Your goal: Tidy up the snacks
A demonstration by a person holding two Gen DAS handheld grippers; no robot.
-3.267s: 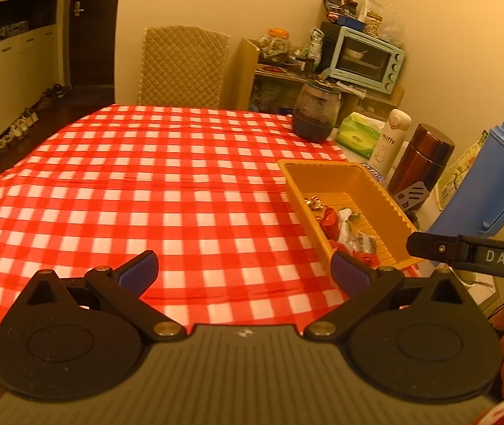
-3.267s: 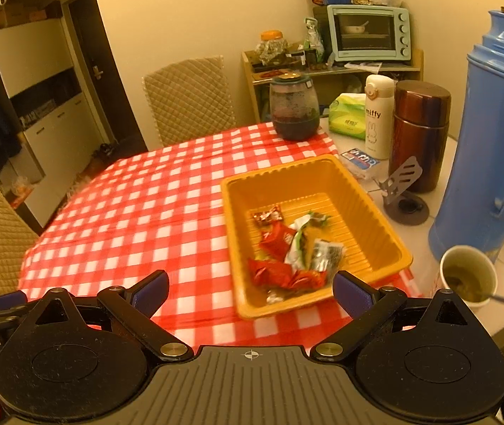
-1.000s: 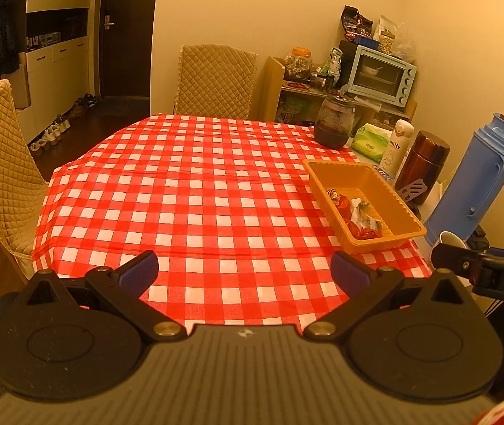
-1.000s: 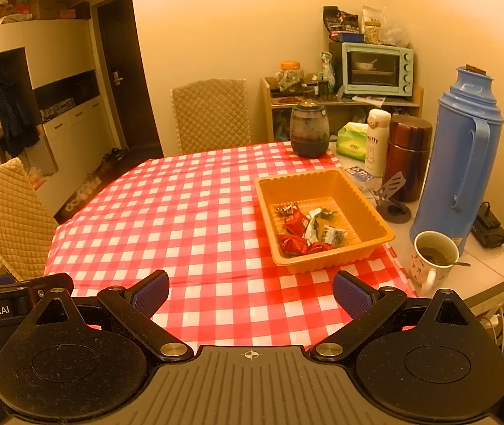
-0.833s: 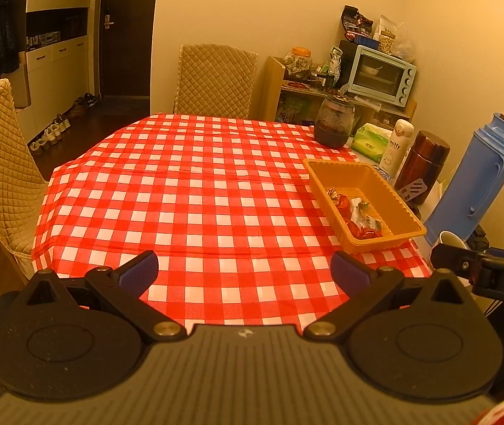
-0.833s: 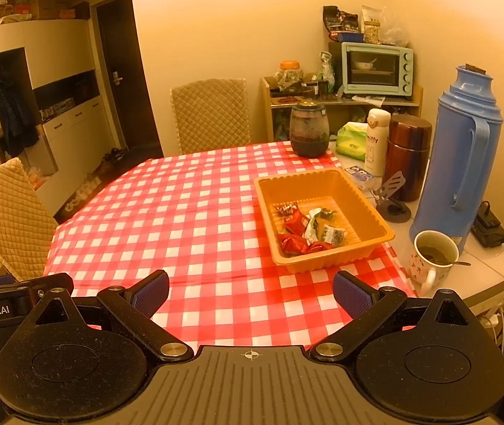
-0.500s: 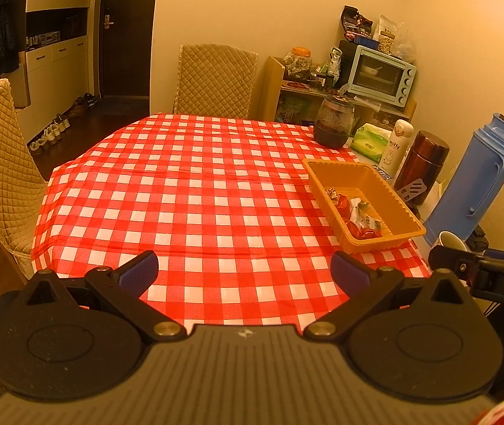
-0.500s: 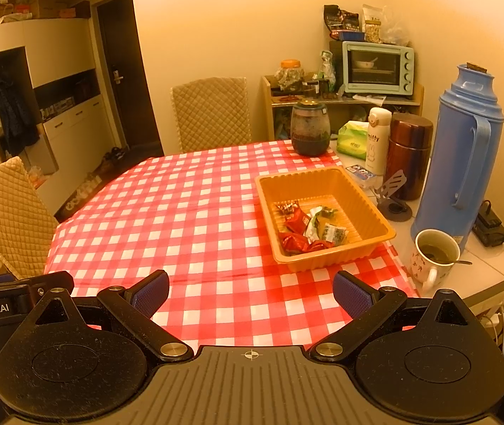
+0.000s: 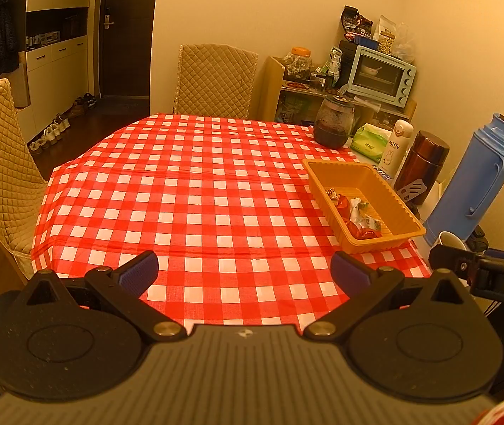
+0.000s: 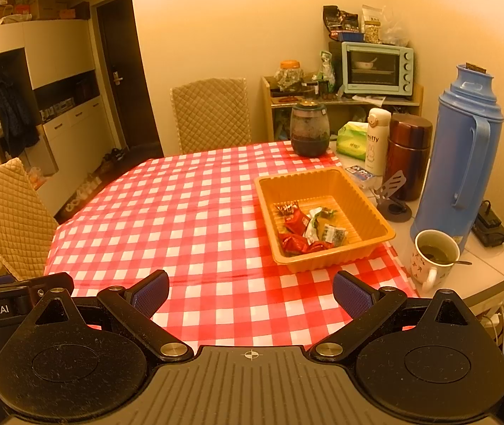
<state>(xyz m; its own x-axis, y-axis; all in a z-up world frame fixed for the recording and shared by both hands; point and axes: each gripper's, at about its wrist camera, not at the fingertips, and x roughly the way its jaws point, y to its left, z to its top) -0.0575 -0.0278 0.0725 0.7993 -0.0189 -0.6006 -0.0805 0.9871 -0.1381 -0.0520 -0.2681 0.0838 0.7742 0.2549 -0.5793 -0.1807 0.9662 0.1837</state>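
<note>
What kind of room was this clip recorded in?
Most likely a home dining room: a table under a red checked tablecloth, quilted chairs, and a toaster oven on a corner shelf.

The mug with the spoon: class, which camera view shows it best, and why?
The right wrist view: the mug shows whole, with its handle, drink and spoon, beside the blue thermos. The left wrist view catches only its rim behind the right gripper's body.

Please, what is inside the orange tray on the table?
The orange tray holds a small heap of wrapped snacks, red wrappers and some white-green ones. The far part of its floor is bare. Whatever lies beneath the heap is covered.
</note>
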